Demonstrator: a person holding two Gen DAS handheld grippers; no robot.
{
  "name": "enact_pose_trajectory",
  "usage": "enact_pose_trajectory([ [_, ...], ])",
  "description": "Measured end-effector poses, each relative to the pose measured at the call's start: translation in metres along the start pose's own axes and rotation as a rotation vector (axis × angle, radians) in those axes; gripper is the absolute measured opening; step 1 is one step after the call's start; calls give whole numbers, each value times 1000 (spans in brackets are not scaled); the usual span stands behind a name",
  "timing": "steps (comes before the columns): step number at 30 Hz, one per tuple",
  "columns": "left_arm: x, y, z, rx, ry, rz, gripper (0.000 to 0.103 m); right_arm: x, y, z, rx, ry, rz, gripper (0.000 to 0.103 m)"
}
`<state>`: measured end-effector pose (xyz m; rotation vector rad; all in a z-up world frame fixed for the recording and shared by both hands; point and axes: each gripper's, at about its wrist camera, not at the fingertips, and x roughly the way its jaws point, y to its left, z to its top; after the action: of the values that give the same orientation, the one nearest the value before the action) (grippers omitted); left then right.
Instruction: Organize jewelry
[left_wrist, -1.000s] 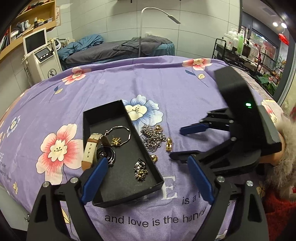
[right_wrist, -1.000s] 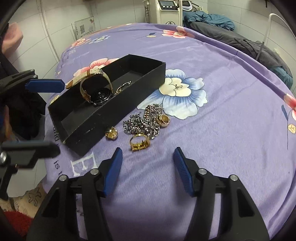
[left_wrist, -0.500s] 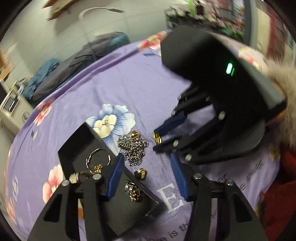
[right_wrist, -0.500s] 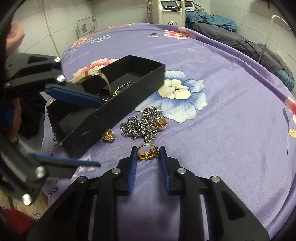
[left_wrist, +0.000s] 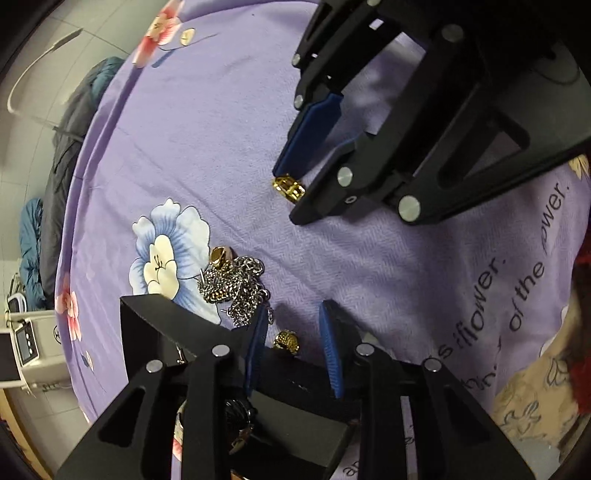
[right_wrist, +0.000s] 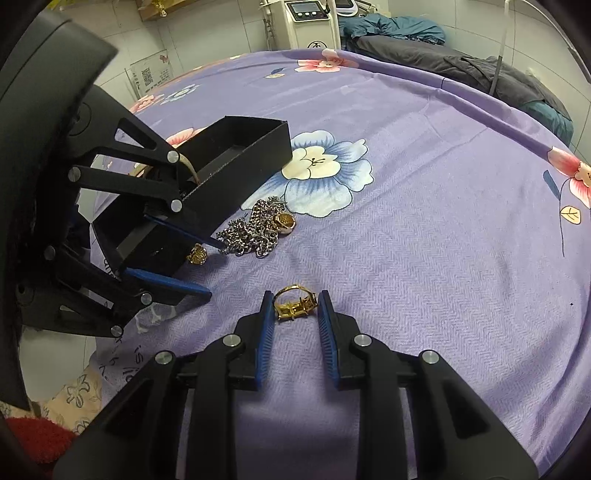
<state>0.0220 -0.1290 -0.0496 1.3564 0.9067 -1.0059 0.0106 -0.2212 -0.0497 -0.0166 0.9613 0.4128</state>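
Note:
A gold ring lies on the purple cloth between the fingers of my right gripper, which is nearly closed on it; it also shows in the left wrist view. My left gripper is partly open around a small gold bead earring beside the black box. The earring also shows in the right wrist view. A silver chain pile with a gold ring lies by the box. A watch strap sits in the box.
The purple floral bedcloth covers the surface. Dark clothes and a white machine stand beyond it. A red fuzzy item is at the near left edge.
My right gripper has closed in around the gold ring and slid it away from the chain. My left gripper swung over the box's end, narrowed, and came down around the bead earring.

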Motion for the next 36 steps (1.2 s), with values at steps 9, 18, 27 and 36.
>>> enact_pose_trajectory([
  [9,2,12,-7,-71,-29,-115,1,-2,-2,-2,14,-2,5,25],
  [18,-28,34,-43,-317,-211,-149,0,-5,8,1,-11,-2,16,25],
  [27,-63,45,-87,-581,-361,-138,0,-18,31,19,-50,-52,62,25],
  [36,-74,61,-130,-831,-411,-98,0,-24,69,55,-125,-106,140,25],
])
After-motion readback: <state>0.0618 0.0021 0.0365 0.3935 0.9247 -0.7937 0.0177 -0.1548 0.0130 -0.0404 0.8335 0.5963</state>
